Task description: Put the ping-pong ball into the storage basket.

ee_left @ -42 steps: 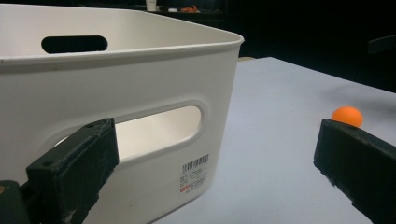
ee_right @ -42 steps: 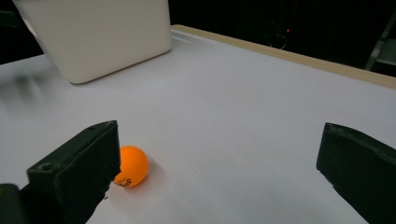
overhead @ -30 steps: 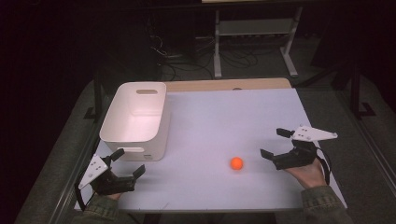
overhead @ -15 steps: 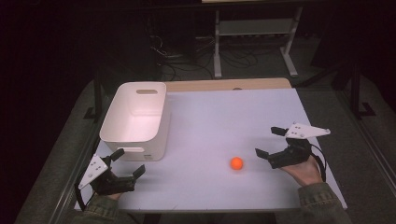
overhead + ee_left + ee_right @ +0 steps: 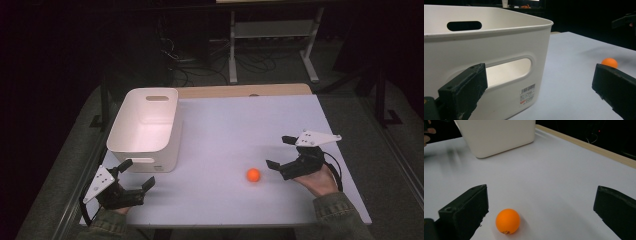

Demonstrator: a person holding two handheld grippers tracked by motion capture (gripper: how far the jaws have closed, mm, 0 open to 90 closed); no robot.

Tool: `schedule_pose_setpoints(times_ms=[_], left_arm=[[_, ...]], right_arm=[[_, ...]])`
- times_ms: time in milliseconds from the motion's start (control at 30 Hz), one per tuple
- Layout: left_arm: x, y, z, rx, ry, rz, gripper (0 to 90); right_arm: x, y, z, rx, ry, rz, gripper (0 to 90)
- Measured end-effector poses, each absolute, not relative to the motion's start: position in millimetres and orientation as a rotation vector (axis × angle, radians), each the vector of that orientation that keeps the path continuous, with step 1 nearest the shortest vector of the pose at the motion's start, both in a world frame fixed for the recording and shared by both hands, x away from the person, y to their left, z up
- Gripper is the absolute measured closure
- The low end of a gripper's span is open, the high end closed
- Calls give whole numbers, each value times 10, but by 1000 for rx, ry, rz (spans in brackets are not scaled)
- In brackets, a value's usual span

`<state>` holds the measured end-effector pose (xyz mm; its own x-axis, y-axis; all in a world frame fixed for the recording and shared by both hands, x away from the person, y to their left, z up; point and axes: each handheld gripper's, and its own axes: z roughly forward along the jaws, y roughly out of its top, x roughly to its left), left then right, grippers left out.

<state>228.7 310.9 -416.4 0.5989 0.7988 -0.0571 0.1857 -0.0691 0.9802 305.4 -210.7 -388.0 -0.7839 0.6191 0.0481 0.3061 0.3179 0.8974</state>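
The ball (image 5: 253, 174) is small, round and plain orange, with a smooth matte skin and a few tiny dark printed marks low on its near side that are too small to read in the right gripper view (image 5: 507, 221). It lies on the bare white table (image 5: 235, 125), at about 5 o'clock from the table's middle, just beside the right gripper (image 5: 281, 152), which sits at 3 o'clock from it with its jaws spread wide and holding nothing. In the right gripper view the ball rests near the left jaw, not touching it. There is one ball, one white bin (image 5: 145, 127) and two grippers. The left gripper (image 5: 137, 174) rests near the table's 7 o'clock corner, just at 6 o'clock of the bin, its jaws also wide apart and empty. In the left gripper view the bin (image 5: 489, 50) is cut off at the left edge, its barcode label is unreadable, and the ball (image 5: 609, 62) is partly hidden behind the right jaw.
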Motion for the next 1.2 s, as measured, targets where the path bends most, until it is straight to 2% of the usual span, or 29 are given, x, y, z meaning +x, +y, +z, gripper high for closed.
schedule_pose_setpoints(times_ms=[1200], left_arm=[[2277, 3121, -4156, 1584, 845, 623, 0]], right_arm=[[3168, -1752, -4020, 782, 2473, 1400, 0]])
